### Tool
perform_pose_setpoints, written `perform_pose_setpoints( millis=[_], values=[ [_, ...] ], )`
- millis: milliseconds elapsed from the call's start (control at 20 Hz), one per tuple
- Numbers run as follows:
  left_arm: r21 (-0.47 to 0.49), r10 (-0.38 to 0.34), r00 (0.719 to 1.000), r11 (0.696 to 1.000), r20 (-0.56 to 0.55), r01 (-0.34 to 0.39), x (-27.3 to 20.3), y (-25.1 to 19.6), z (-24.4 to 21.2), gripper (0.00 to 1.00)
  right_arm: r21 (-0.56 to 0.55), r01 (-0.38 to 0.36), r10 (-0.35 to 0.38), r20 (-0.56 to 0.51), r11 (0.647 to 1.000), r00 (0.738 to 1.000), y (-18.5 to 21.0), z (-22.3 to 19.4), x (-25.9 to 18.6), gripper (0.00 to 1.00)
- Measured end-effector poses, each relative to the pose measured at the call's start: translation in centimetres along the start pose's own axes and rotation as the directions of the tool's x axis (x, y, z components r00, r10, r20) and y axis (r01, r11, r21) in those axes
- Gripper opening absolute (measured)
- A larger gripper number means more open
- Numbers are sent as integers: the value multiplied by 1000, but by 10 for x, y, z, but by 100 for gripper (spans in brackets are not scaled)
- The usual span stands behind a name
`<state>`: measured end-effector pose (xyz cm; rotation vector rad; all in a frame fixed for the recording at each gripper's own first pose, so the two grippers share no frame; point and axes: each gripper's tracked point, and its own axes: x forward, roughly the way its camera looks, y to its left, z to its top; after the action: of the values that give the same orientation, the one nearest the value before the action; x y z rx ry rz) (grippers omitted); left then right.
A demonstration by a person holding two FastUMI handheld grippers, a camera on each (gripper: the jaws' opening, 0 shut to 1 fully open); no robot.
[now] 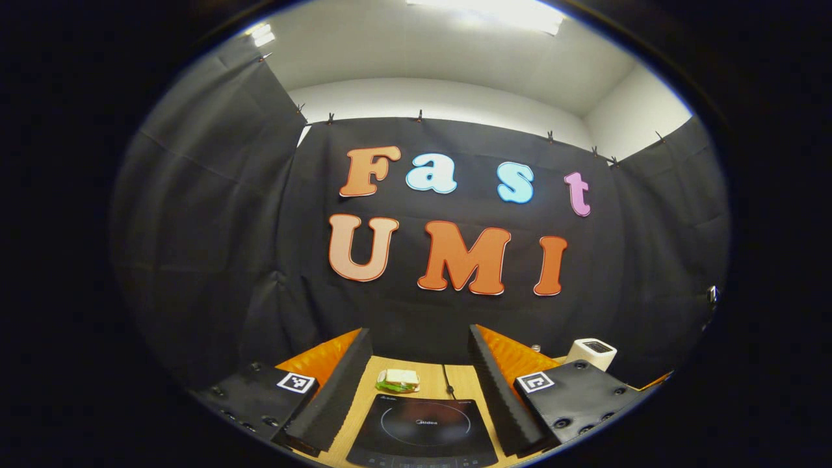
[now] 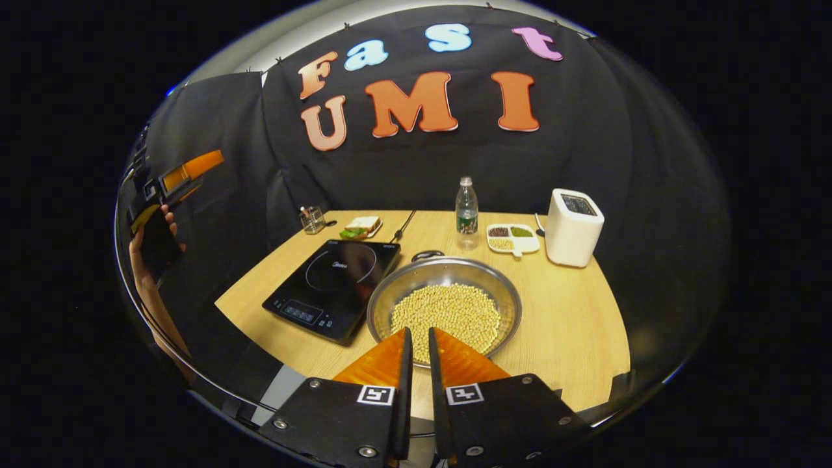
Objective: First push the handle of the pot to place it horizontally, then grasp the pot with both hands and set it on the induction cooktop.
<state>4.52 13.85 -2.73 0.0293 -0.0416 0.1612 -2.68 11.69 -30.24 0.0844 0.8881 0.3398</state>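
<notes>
A round metal pot (image 2: 444,305) holding pale beans sits on the wooden table (image 2: 572,325), right of the black induction cooktop (image 2: 335,276). A small dark handle (image 2: 427,255) shows at the pot's far rim. My right gripper (image 2: 419,330) hovers over the pot's near rim, shut, with only a thin slit between its fingers and nothing held. My left gripper (image 1: 419,333) is open and raised, tilted up toward the wall, with the cooktop (image 1: 422,429) low between its fingers. In the right gripper view a hand holds the left gripper (image 2: 188,170) high at the far left.
Behind the cooktop lie a sandwich (image 2: 361,227) and a small glass (image 2: 312,220). A water bottle (image 2: 466,211), a divided dish of grains (image 2: 513,238) and a white appliance (image 2: 572,227) stand behind the pot. The cooktop's cord (image 1: 447,380) runs to the back.
</notes>
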Motion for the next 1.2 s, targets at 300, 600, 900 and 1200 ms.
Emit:
perform_pose_setpoints(
  millis=[300,600,900,1200],
  values=[
    [18,26,1000,1000,-15,-26,12,15,-10,97,53,-45,55,-213,998,976,-2,-61,29,2],
    [24,57,998,998,-42,-56,23,26,-20,97,165,-106,157,-340,981,927,8,-95,50,0],
    [27,47,998,999,-47,-46,29,20,-23,97,260,-91,202,-443,961,874,10,-121,71,0],
    [27,31,997,999,-66,-29,36,12,-30,97,415,-34,246,-471,909,847,0,-129,87,0]
  ],
)
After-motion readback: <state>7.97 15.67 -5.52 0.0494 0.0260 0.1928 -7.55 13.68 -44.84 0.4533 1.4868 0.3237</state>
